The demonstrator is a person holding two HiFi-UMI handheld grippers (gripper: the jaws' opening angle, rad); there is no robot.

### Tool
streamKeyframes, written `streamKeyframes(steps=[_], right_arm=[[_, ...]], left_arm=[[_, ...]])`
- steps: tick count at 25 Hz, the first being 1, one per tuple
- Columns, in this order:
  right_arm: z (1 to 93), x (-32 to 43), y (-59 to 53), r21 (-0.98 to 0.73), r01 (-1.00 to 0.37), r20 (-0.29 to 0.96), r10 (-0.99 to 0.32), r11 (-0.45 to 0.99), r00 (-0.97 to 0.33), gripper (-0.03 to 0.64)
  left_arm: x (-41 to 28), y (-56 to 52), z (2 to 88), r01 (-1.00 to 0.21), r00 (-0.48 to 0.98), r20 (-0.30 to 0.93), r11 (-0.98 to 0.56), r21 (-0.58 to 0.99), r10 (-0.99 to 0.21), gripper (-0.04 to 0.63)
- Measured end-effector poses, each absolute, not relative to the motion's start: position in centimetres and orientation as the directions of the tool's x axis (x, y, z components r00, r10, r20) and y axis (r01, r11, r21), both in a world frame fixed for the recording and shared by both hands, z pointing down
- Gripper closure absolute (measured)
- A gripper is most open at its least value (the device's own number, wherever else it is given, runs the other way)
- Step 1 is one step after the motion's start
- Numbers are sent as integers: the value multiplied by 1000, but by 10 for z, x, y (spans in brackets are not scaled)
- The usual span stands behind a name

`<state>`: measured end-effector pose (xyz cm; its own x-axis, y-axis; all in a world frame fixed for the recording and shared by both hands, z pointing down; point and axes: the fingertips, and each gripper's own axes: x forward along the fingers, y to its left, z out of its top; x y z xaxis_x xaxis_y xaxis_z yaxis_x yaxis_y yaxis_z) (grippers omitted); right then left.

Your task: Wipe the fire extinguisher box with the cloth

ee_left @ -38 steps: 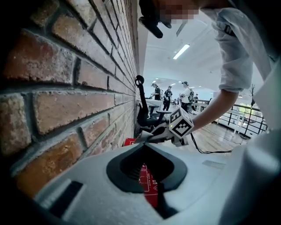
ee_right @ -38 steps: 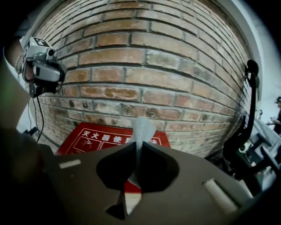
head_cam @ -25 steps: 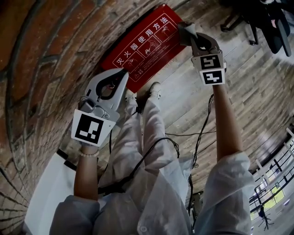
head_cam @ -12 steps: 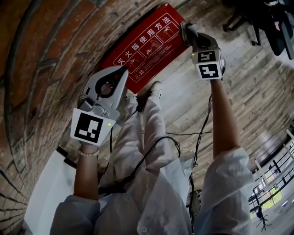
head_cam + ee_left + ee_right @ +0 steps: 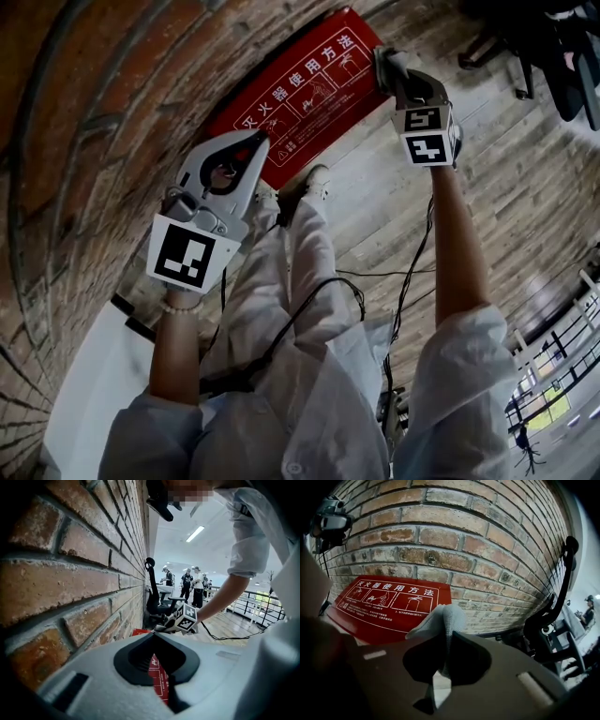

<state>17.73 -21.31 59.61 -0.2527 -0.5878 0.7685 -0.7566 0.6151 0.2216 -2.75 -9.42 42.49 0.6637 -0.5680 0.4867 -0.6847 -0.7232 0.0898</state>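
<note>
Right gripper (image 5: 382, 67) is clamped on a bunched-up pale cloth (image 5: 387, 58), w/ the cloth poking out past the tips. In the right gripper view the cloth (image 5: 440, 618) sits right at the right-hand edge of the red fire extinguisher box (image 5: 389, 602); tbh can't tell if it's actually pressing on it. Box (image 5: 291, 94) stands on the wood floor (image 5: 525, 187) against the brick wall (image 5: 84, 141), white instruction print on its face. Left gripper (image 5: 260, 141) is near the box's other end, tips just beside its edge, jaws pressed together w/ nothing between them. In the left gripper view you see red box through the hole behind the tips (image 5: 153, 634). Also some ppl (image 5: 187, 581) standing way in the bg, and an office chair (image 5: 553, 611) by the wall.
</note>
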Motion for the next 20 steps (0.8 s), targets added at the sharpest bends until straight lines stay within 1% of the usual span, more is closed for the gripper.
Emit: streamKeyframes(steps=[9,20], right_arm=[[595,177,-211,221,-776,758,-605,591,-244,602],[593,169,-201,237,-765,743,-619,599,-255,601]], left_arm=[[-31,-93,424,-681,665,488,-727,85,-565,598],[-33,-89,423,-677,667,489,-731,82,-563,598]])
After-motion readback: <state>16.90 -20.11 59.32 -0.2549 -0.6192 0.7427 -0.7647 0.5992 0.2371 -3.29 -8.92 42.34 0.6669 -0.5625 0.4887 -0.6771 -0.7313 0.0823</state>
